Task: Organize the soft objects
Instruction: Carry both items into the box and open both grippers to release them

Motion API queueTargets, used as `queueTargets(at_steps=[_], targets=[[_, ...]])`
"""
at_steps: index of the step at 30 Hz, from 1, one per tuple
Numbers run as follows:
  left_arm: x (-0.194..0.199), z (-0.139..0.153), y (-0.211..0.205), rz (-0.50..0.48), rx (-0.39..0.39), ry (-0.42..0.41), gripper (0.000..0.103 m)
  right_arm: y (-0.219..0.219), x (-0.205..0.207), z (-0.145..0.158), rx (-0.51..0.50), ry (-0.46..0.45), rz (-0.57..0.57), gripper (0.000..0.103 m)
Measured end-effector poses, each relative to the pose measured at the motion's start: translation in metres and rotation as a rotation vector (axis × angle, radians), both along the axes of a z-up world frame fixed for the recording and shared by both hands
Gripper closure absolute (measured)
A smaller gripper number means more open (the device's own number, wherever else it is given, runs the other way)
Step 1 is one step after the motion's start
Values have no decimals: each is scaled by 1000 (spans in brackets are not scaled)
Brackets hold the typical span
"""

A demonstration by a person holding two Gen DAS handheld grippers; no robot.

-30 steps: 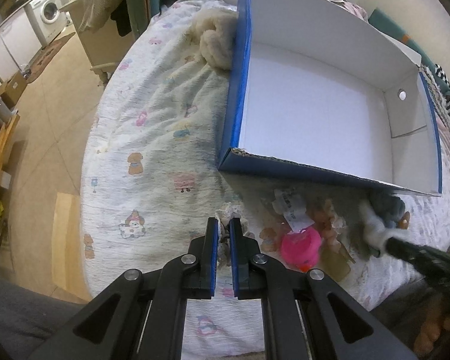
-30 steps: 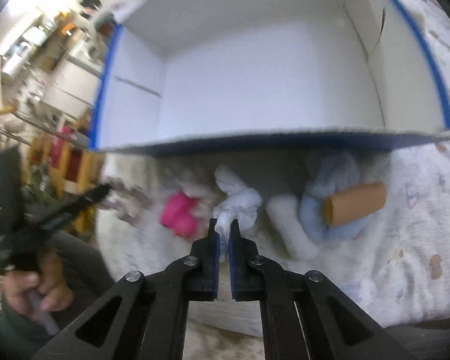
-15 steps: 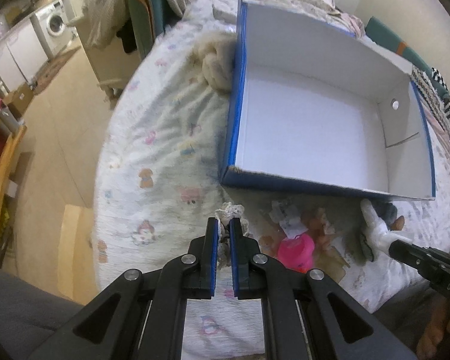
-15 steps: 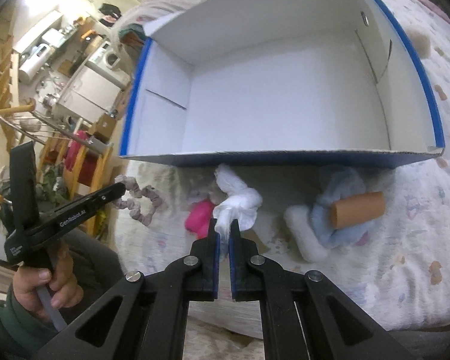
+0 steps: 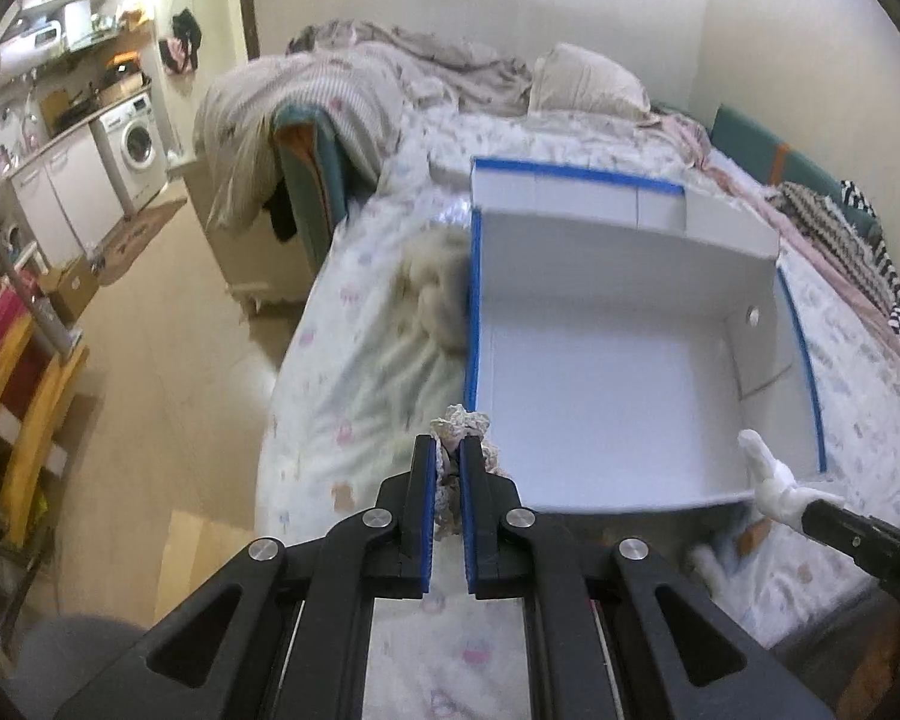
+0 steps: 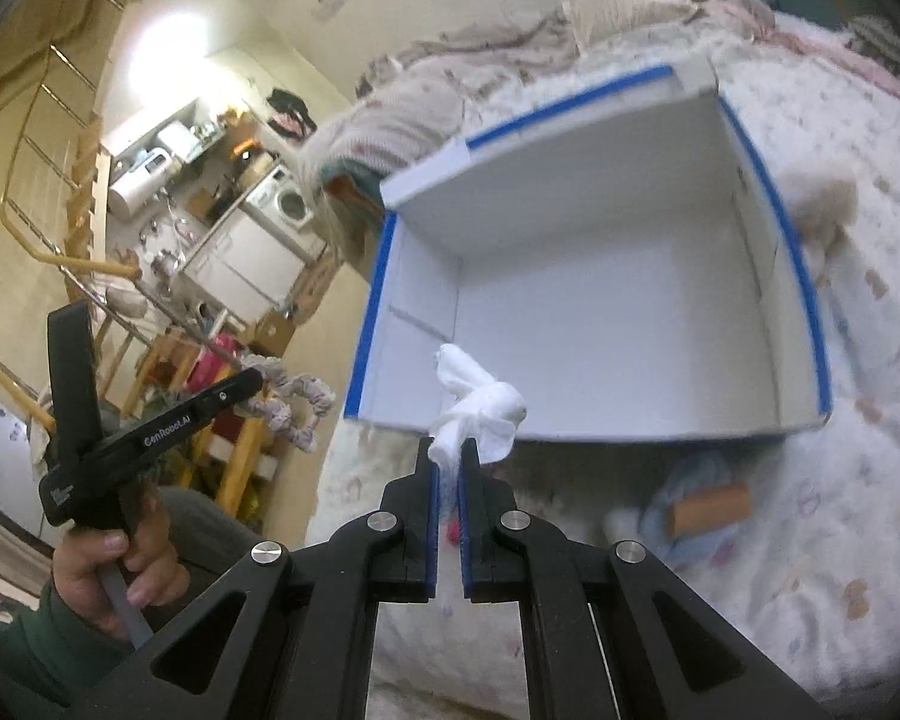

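Observation:
My left gripper is shut on a pale patterned scrunchie and holds it in the air at the near left corner of the open white box with blue edges. The scrunchie also shows in the right wrist view. My right gripper is shut on a white sock, lifted just before the box's near wall. The sock also shows in the left wrist view.
A blue plush with a brown tube and a pink toy lie on the patterned bed sheet in front of the box. A cream fluffy item lies left of the box. Bed edge and floor are to the left.
Both grippers have risen off the bed with their items and tilted up toward the box. The scrunchie and sock have left the sheet and now hang in the air.

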State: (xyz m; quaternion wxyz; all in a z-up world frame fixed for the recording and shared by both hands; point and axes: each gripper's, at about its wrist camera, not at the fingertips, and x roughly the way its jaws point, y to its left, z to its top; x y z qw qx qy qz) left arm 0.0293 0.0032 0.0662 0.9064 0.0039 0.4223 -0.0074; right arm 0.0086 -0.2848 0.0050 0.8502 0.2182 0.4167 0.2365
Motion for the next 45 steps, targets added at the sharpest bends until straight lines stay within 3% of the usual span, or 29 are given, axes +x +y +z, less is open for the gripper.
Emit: queueTargets(at_steps=[8, 15, 27, 37, 45], targets=[[43, 23, -28, -48, 29, -57, 96, -11, 30, 24, -28, -47, -55, 96], [82, 4, -53, -76, 68, -31, 96, -22, 70, 23, -79, -46, -95, 96], [119, -70, -73, -125, 88, 56, 96, -17, 110, -39, -185, 128, -113, 96], [125, -96, -84, -174, 108, 83, 96, -3, 124, -74, -245, 260, -67, 96], [132, -116, -82, -159, 122, 138, 96, 6, 130, -85, -259, 300, -42, 96]])
